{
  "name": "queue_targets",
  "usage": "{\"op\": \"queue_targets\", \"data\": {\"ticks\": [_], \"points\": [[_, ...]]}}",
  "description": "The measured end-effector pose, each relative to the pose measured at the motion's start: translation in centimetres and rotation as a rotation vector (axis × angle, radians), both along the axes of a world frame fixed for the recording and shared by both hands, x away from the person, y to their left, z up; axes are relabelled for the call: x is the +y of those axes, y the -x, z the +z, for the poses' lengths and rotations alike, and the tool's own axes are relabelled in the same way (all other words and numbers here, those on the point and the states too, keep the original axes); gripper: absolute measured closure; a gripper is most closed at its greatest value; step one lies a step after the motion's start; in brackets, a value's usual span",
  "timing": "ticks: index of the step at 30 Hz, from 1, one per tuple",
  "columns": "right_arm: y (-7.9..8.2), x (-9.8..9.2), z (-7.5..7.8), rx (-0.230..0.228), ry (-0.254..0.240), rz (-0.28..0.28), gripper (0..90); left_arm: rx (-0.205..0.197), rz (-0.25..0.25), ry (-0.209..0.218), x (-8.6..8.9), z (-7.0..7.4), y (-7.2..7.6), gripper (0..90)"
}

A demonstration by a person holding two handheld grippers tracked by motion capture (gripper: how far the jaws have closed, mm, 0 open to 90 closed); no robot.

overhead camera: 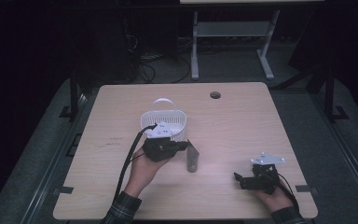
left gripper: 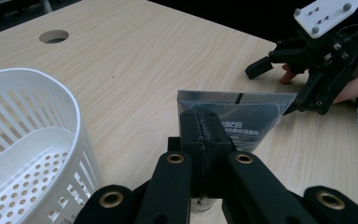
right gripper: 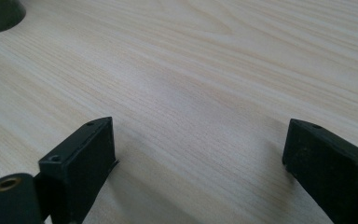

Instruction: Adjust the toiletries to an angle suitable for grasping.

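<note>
My left gripper [left gripper: 200, 140] — jaws pressed together on the crimped end of a grey tube [left gripper: 242, 116], which juts forward and stands on the wooden table [overhead camera: 242, 116] in the high view. White slotted basket [left gripper: 28, 140] just beside the tube, on its left. Farther off, my right gripper [overhead camera: 249, 179] rests near the table's right edge, jaws spread wide over bare wood — well apart from the tube
</note>
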State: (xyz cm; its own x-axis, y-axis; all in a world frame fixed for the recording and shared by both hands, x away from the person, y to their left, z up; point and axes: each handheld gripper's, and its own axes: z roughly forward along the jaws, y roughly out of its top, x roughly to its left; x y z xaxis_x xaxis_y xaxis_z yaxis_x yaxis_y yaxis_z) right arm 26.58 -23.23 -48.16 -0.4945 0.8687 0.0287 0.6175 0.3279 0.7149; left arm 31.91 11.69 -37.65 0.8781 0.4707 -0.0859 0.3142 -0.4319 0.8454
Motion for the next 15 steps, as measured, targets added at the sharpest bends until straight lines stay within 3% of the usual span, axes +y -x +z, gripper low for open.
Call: {"op": "queue_targets", "data": {"ticks": [7,15], "points": [[0.02,0.00,0.00,0.000,0.000,0.000,8.6,-0.015,0.001,-0.022,0.15,0.13,0.28,73.7],[0.01,0.00,0.00,-0.001,0.001,0.001,8.6,-0.004,0.013,-0.035,0.11,0.42,0.62,40.3]]}}
